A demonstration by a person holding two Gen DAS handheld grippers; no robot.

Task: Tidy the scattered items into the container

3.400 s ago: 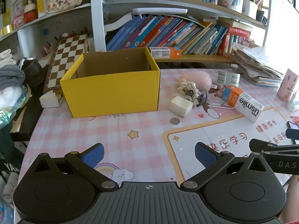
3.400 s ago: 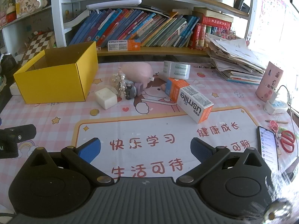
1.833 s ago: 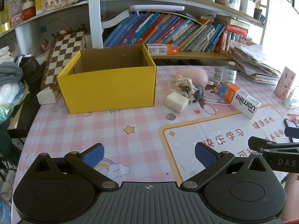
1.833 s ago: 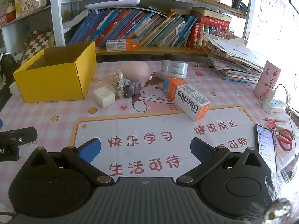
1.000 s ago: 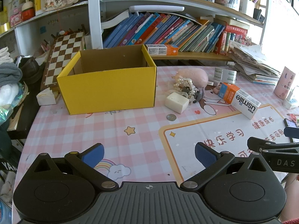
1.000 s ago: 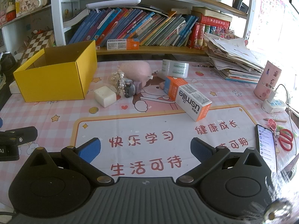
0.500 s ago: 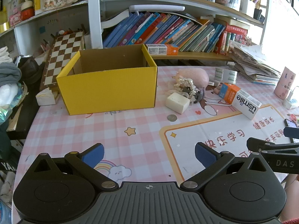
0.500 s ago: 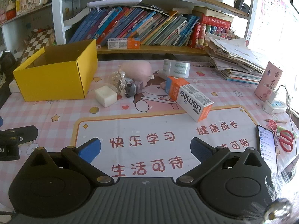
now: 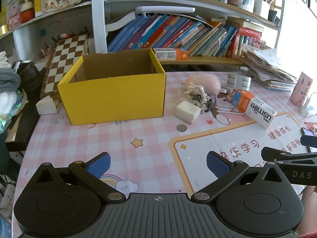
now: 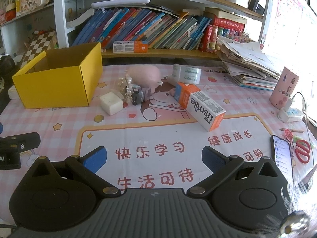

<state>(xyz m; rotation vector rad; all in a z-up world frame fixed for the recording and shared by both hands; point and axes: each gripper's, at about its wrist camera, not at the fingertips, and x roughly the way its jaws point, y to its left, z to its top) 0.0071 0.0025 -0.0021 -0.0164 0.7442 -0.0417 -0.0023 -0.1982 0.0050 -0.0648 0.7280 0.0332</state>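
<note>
Both claws, left (image 9: 157,163) and right (image 10: 153,156), released, empty. Suggest right claw straddles usmile carton (image 10: 200,105) across its narrow width, then carries to yellow box (image 10: 57,79).

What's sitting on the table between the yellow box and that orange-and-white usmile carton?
Between the yellow box and the usmile carton sit a white block, a pearl-bead tangle and a small grey toy, clearest in the right wrist view.

Two low wrist views facing the shelves, sharing yellow box (image 9: 113,97) and clutter.
</note>
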